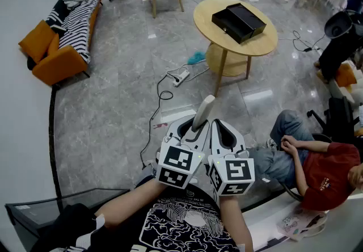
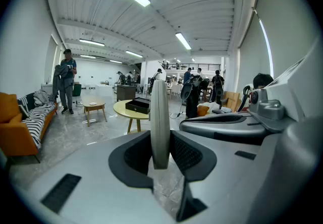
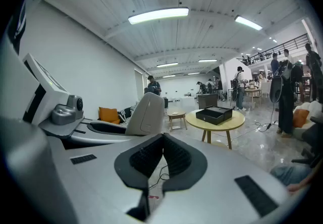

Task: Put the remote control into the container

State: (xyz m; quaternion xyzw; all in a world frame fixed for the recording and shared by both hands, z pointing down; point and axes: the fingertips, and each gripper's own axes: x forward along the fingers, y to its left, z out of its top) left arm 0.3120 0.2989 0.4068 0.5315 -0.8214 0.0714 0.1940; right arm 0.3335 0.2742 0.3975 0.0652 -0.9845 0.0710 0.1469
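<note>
Spreading across the head view, the grey stone floor (image 1: 102,114) separates the person from the round yellow table (image 1: 262,46), which stands well apart ahead. On it sits the black container (image 1: 238,22), open upward, so a drop from above should work. Both grippers are held side by side near the body. The right gripper (image 3: 162,153) has its jaws pressed together on nothing, seemingly idle. The left gripper (image 2: 160,147) is clamped on the remote control (image 2: 160,112), pinched edge-on at its lower end so most of it juts forward, likely for carrying to the table.
</note>
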